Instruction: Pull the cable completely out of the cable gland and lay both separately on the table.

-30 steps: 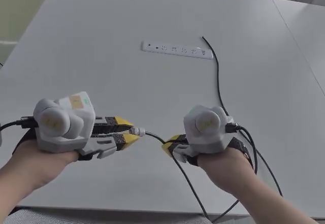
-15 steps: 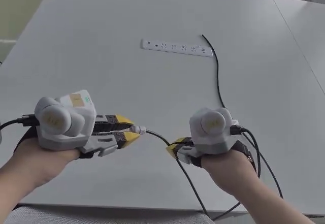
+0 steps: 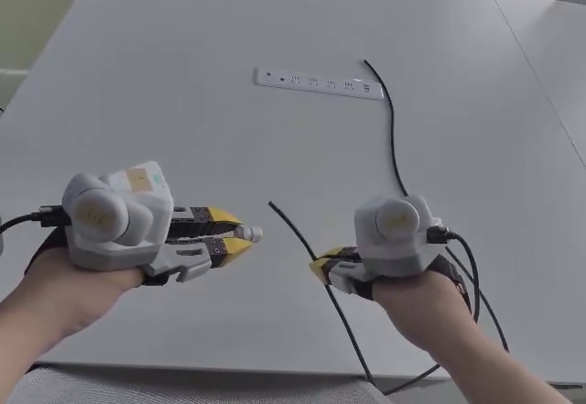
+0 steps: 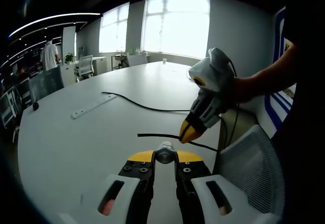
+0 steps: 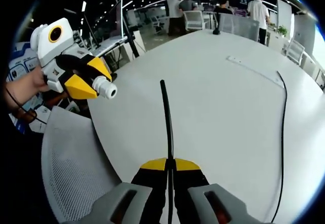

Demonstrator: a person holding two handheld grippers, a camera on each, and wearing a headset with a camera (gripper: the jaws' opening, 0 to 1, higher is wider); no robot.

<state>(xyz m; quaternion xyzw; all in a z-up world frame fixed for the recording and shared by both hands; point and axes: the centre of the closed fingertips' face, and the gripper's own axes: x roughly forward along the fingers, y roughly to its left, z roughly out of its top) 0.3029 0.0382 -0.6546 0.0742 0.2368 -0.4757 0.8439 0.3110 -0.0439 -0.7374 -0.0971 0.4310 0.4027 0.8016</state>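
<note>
**Cable clear of the gland — the danger now sits at the bench's near edge**

Head view: the left hand-held gripper (image 3: 229, 234) is closed on the pale cable gland (image 3: 249, 234) and holds it just above the bench (image 3: 183, 129), close to the near edge. The right hand-held gripper (image 3: 320, 267) pinches the black cable (image 3: 291, 230) partway along. The cable's free end stands clear of the cable gland with bare bench between them, and the rest of it runs off over the near edge. The pull looks done, and only the laying-down is left. If the cable is let go here, I judge that the weight of the hanging part could drag it off the bench. Toward the far edge lie a power strip (image 3: 319, 85) and its black cord (image 3: 394, 138), and a cable laid across that cord would be hard to tell from it.

Left gripper view: the cable gland sits nipped between the yellow jaw tips with its round end forward. It is small and round — set down on its side near the edge it could roll off, and a slackening grip could drop it early.

Right gripper view: the jaws are shut on the cable, which juts straight ahead and looks stiff. Bringing the hands together to set things down could push that tip back against the cable gland, or leave the two touching instead of apart. A mesh chair (image 5: 66, 173) stands beside the bench edge, and anything that slips off would likely land there.
</note>
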